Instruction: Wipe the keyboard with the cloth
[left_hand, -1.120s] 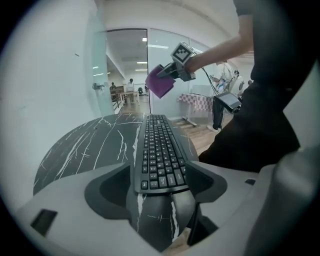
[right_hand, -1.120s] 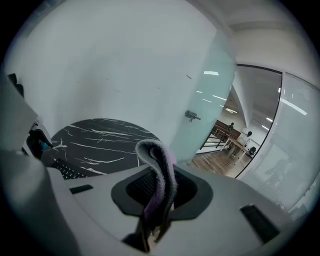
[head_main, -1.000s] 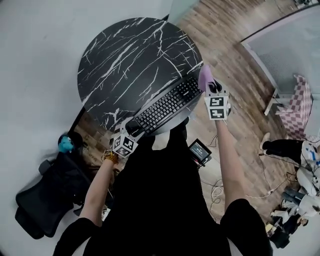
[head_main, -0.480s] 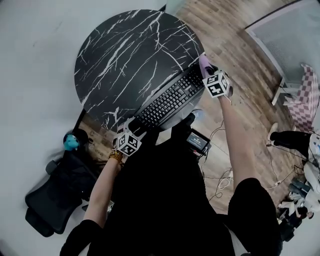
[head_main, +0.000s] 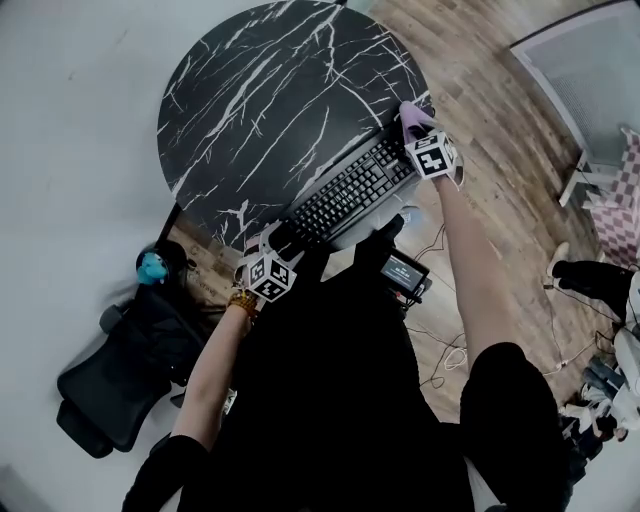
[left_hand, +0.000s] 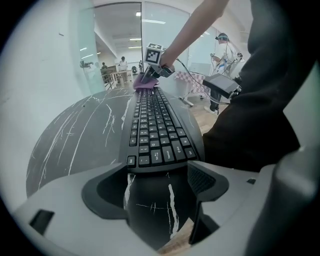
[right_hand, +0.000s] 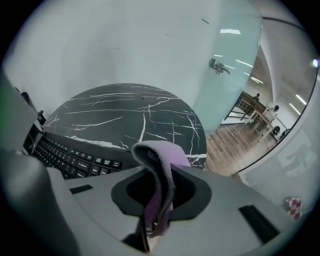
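Black keyboard lies diag. at table near edge; purple cloth, folded, on its R end, pinched in right gripper.

Office: glass partition, swivel chair

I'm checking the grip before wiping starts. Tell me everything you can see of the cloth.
The cloth is lilac, soft and fleecy-looking, folded into a narrow loop. The right gripper is shut on it, its jaws pinching the lower part while the fold arches forward past them. It sits at the right end of the keyboard, near the table edge, and seems to rest on the keys; contact is hard to confirm.
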